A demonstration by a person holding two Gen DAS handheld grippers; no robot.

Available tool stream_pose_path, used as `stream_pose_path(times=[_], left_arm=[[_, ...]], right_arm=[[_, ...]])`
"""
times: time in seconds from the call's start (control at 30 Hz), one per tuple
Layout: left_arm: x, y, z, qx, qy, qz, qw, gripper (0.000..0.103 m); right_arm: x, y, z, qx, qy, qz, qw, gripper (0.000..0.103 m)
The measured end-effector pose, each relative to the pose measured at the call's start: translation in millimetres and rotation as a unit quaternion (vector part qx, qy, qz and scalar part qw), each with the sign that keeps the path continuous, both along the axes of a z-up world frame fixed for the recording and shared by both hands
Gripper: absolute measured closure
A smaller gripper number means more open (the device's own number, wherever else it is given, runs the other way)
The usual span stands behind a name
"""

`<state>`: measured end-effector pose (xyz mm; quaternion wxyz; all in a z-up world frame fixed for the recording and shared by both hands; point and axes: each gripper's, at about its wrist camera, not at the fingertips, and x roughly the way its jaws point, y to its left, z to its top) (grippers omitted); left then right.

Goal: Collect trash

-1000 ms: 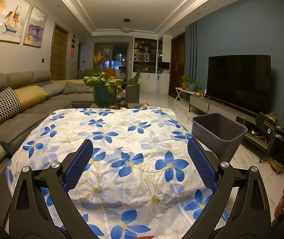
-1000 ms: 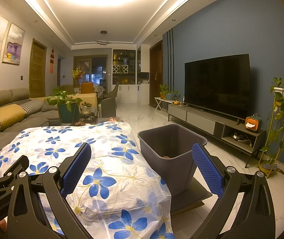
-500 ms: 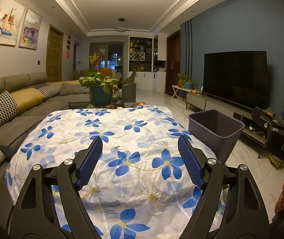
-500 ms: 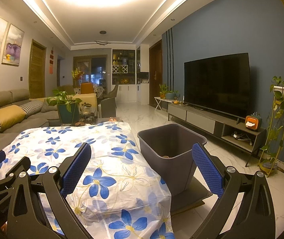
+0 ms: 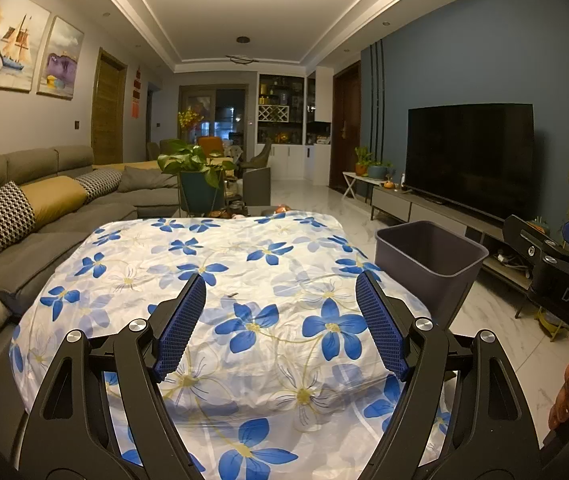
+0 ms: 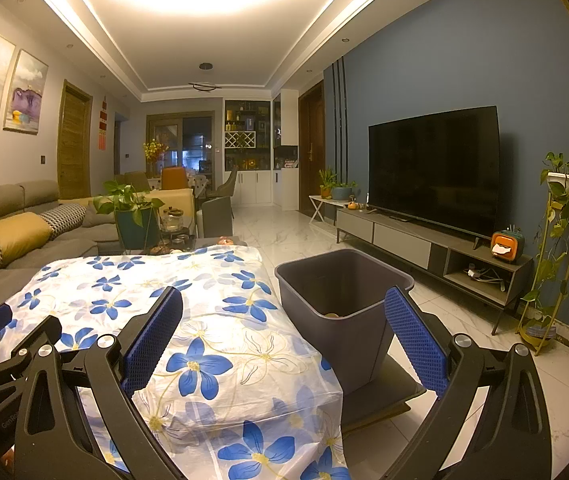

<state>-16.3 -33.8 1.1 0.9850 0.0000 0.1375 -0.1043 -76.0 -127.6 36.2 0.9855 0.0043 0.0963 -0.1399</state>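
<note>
The left gripper (image 5: 280,322) is hovering with jaws spread and empty over the white tablecloth with blue flowers (image 5: 244,276), where a small dark scrap (image 5: 231,295) is lying. The right gripper (image 6: 284,338) is likewise released, facing the grey plastic bin (image 6: 348,320) just beside the table.

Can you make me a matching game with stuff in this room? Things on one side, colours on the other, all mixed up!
Things:
1. trash bin
2. flowers on the tablecloth
3. tissue box
4. gripper pads

Colours:
A. orange
B. blue petals with yellow middles
C. dark grey
D. plain blue with a bumpy pattern

Pairs: 1-C, 2-B, 3-A, 4-D
</note>
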Motion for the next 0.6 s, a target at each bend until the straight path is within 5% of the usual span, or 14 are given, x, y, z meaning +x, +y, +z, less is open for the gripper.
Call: stream_pose_path(times=[0.3,0.43,0.6], left_arm=[[-0.4,-0.5,1.0,0.001,-0.002,0.000,1.0000,0.027],[0.9,-0.6,2.3,0.005,-0.001,0.004,1.0000,0.016],[1.6,0.8,2.8,0.004,-0.002,0.006,1.0000,0.016]], right_arm=[[-0.4,-1.0,-0.1,0.001,0.000,0.000,1.000,0.006],[-0.5,-0.4,0.2,0.001,-0.001,0.000,1.000,0.006],[-0.9,0.5,0.8,0.002,-0.001,0.001,1.000,0.006]])
